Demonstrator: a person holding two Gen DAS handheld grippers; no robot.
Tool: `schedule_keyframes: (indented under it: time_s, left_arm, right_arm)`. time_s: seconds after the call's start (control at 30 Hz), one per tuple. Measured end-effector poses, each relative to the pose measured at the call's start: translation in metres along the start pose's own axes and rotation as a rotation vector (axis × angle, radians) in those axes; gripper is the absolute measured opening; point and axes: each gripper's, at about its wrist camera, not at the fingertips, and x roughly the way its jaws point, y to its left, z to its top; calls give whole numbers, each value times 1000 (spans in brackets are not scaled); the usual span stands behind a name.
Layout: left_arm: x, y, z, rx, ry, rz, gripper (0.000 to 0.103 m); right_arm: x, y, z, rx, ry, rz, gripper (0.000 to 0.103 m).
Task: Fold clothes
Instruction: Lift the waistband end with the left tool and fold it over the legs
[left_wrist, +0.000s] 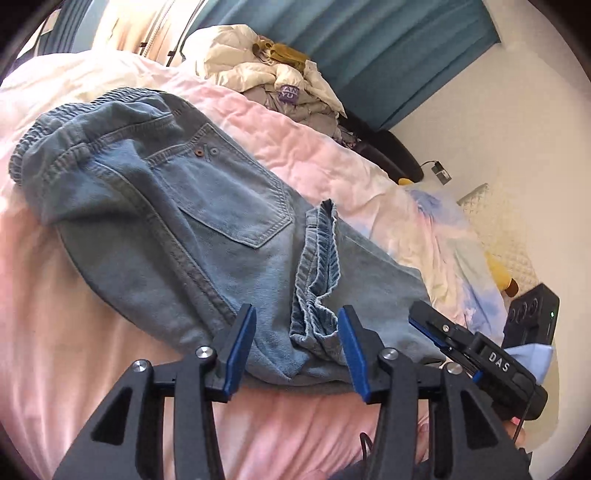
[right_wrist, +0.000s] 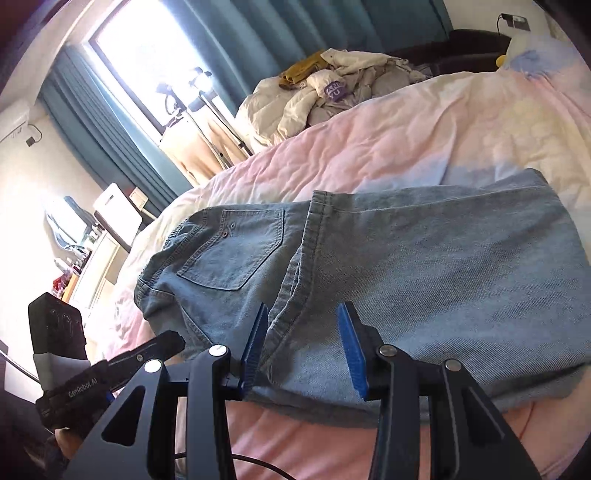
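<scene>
Jeans (left_wrist: 207, 221): folded once on the pink duvet (left_wrist: 74, 332), hems lying over the seat below the back pocket (left_wrist: 236, 199); soft, heavyish denim, likely limp but grippy
Hold: thick folded edge at 6 o'clock looks best
Left gripper (left_wrist: 295, 347): jaws wide apart, holding nothing; straddles hems
Right gripper (right_wrist: 303, 347): spread apart, holding nothing; contact unclear

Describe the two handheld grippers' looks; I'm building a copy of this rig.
Both grippers, left gripper and right gripper, have black angular linkage arms with triangular cutouts, silver pivot bolts and ridged blue finger pads. White lettering reads "DAS" on the right one's side, "GenRobot.AI" on the left's. Thin black cables trail underneath.
</scene>
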Motion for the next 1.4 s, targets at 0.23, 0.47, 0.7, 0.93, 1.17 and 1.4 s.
schedule_keyframes:
  time_s: [0.23, 0.47, 0.7, 0.93, 1.17, 1.4]
  left_arm:
    - [-18, 78, 14, -345, -8, 85, 47]
    - [-27, 127, 31, -540, -45, 74, 47]
    - [-42, 143, 22, -614, -127, 141, 47]
    - [-30, 163, 26, -714, -220, 71, 47]
    - [-15, 170, 34, -737, -259, -3, 47]
    - [4, 180, 31, -757, -235, 33, 47]
  right_arm:
    - [-42, 2, -27, -2, -41, -16, 40]
    - [-44, -7, -32, 39, -35, 1, 40]
    - [-31, -19, -31, 105, 20, 28, 40]
    - [-24, -20, -29, 139, 40, 72, 40]
    - [-14, -28, -30, 205, 82, 119, 40]
    - [-8, -32, -31, 221, 102, 110, 40]
